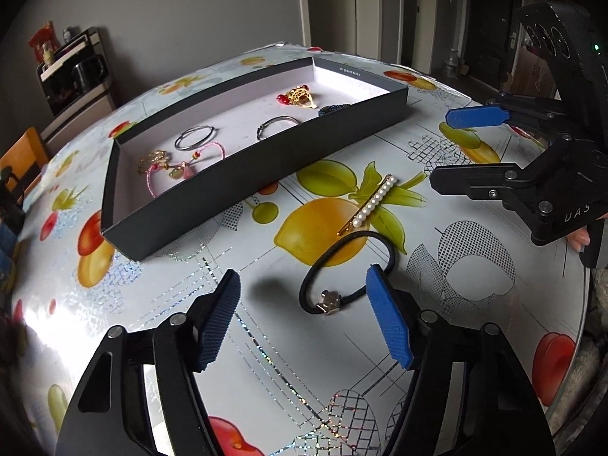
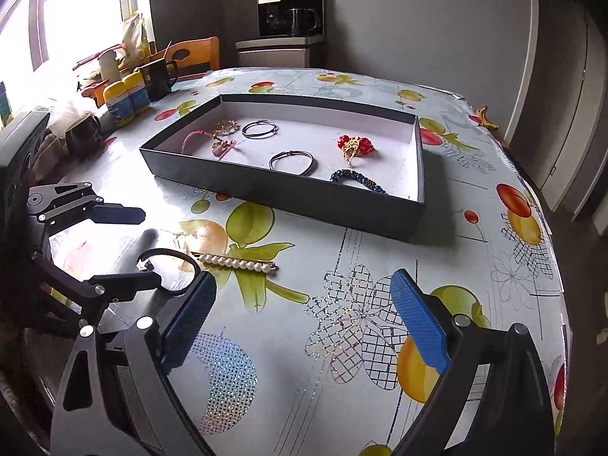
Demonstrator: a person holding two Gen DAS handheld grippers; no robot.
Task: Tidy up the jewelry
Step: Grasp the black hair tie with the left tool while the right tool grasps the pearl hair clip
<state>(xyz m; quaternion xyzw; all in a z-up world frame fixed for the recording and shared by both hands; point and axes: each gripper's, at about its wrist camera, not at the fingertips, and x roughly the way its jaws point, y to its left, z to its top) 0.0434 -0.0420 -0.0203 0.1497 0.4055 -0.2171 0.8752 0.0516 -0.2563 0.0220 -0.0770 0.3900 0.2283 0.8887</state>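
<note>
A shallow dark box [image 1: 243, 174] [image 2: 304, 193] holds several bracelets, among them a silver bangle [image 1: 195, 137] [image 2: 260, 128] and a gold and red piece [image 1: 300, 97] [image 2: 355, 145]. A black hair tie [image 1: 344, 271] [image 2: 169, 266] with a silver charm and a pearl hair clip [image 1: 374, 201] [image 2: 237, 262] lie on the table in front of the box. My left gripper [image 1: 304, 311] [image 2: 146, 245] is open and empty, its fingers around the hair tie just above the table. My right gripper [image 2: 304, 319] [image 1: 440, 148] is open and empty to the right of the clip.
The fruit-patterned tablecloth [image 2: 342, 326] covers the table. Mugs and small bottles [image 2: 127, 95] stand at the table's far left edge by a window. A coffee machine [image 2: 290, 11] stands on a cabinet behind, next to a wooden chair [image 2: 197, 57].
</note>
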